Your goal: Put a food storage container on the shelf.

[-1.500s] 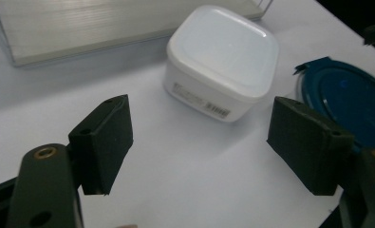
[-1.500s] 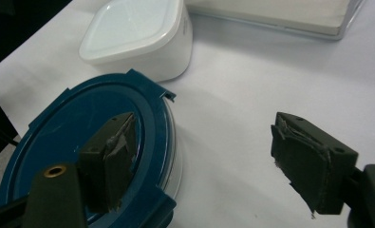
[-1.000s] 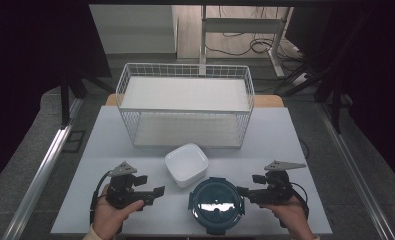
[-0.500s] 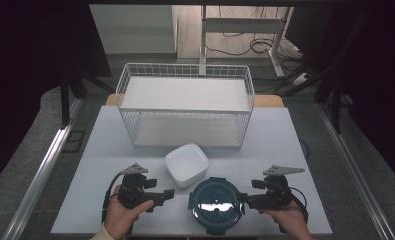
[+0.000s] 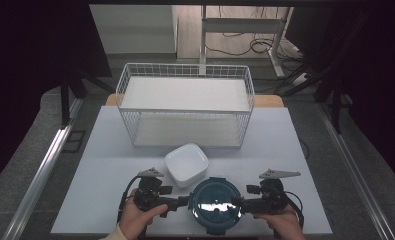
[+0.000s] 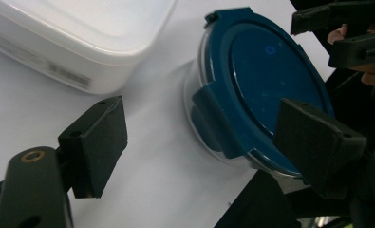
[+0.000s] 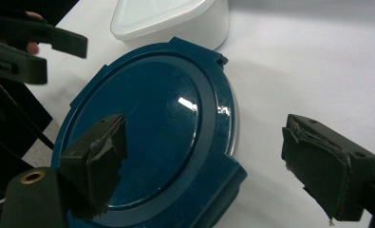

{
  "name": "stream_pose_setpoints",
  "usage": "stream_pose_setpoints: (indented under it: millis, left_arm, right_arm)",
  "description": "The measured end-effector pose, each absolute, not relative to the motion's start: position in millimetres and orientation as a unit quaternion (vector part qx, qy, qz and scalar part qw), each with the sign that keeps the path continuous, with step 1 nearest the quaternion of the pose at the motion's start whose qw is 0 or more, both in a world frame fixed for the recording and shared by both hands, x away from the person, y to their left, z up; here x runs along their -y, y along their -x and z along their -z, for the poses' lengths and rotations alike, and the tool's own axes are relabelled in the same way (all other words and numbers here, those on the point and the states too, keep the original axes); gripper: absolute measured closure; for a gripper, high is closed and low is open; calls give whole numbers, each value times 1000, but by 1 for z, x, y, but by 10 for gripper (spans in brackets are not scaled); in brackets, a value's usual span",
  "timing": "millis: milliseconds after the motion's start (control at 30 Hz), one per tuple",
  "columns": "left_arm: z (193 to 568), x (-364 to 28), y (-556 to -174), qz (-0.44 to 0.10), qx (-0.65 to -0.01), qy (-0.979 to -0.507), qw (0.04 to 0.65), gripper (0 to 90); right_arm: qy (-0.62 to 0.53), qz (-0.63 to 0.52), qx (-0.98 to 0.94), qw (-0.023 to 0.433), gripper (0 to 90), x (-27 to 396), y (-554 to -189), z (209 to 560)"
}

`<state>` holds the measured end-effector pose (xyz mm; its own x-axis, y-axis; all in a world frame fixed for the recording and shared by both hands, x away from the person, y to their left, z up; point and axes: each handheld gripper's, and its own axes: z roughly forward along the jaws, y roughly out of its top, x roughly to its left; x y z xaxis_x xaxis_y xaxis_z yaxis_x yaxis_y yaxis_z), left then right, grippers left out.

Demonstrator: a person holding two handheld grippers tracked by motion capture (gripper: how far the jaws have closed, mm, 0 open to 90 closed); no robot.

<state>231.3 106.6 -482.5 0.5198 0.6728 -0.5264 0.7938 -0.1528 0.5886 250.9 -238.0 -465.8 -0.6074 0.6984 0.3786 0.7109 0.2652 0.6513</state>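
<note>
Round clear-walled food container with a dark blue snap-on lid (image 5: 216, 205), standing upright at the near edge of the white table (image 5: 285, 150), just in front of a square white lidded container (image 5: 186, 165) and well short of the white wire basket (image 5: 185, 107). The body looks like rigid glass or hard plastic, so it is probably stiff, fairly smooth and somewhat heavy for its size; the glossy lid top offers little purchase. The four locking flaps on the lid rim, one seen facing the camera in the left gripper view (image 6: 218, 121) and one in the right gripper view (image 7: 223, 183), appear to be the best places to take hold, or else the side wall below the rim.

The container lies between the two tongs. The left gripper (image 5: 177, 201) points at its left side, jaws spread wide and straddling the nearest flap without touching it. The right gripper (image 5: 237, 204) points at its right side, jaws likewise wide apart, one over the lid and one outside the rim, empty.
</note>
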Motion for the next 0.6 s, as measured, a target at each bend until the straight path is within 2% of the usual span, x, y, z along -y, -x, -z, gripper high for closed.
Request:
stream_pose_setpoints:
  millis: [367,600]
  left_arm:
    - [495,-102,-238,117,-495,-737,445,172]
    - [501,-91,-237,129,-495,-737,442,168]
  right_arm:
    - [485,416,768,48,112,238,-247,484]
    - [493,418,760,69,105,234,-243,488]
